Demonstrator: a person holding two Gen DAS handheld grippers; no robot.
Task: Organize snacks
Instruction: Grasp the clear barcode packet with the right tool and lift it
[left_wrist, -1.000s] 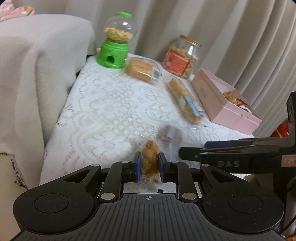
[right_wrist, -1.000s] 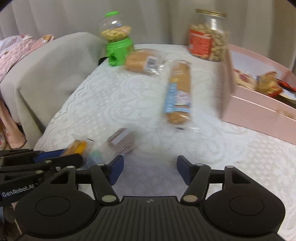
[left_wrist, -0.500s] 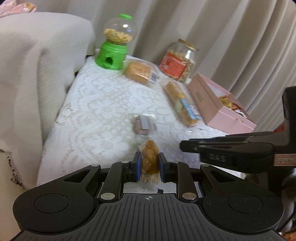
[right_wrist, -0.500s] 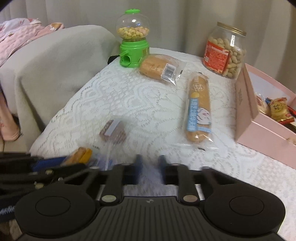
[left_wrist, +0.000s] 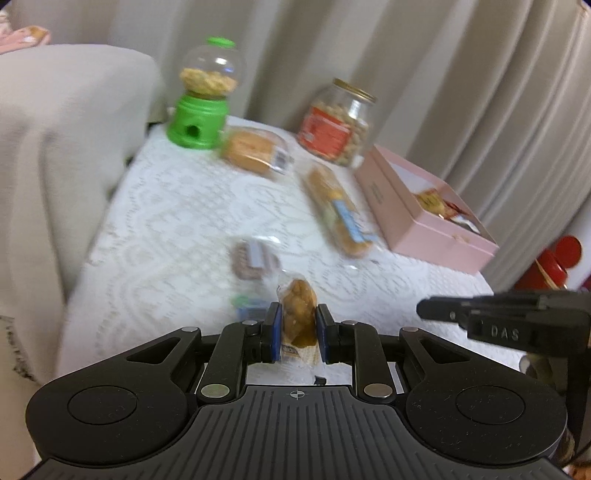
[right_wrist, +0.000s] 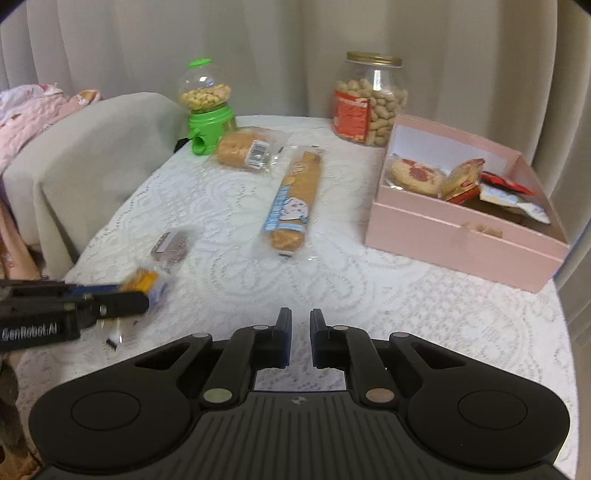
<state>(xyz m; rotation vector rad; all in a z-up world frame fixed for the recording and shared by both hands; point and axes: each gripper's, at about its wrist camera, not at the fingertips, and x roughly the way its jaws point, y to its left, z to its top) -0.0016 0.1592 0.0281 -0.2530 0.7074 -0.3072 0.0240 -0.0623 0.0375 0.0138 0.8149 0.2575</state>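
Transport step, by my reading: left gripper (left_wrist: 297, 328) pinches a small wrapped snack (left_wrist: 298, 314), lifted above the near edge of the counter (right_wrist: 369, 280). Right gripper (right_wrist: 300, 341) carries nothing, fingers drawn to a narrow gap. Pink box (right_wrist: 461, 236) sits far right, already part-filled. Next move likely calls for swinging the snack rightward over the box wall, then releasing.

The left hand-held gripper (left_wrist: 297, 330) is clamped on something, while the right hand-held gripper (right_wrist: 300, 341) is nearly closed, empty.
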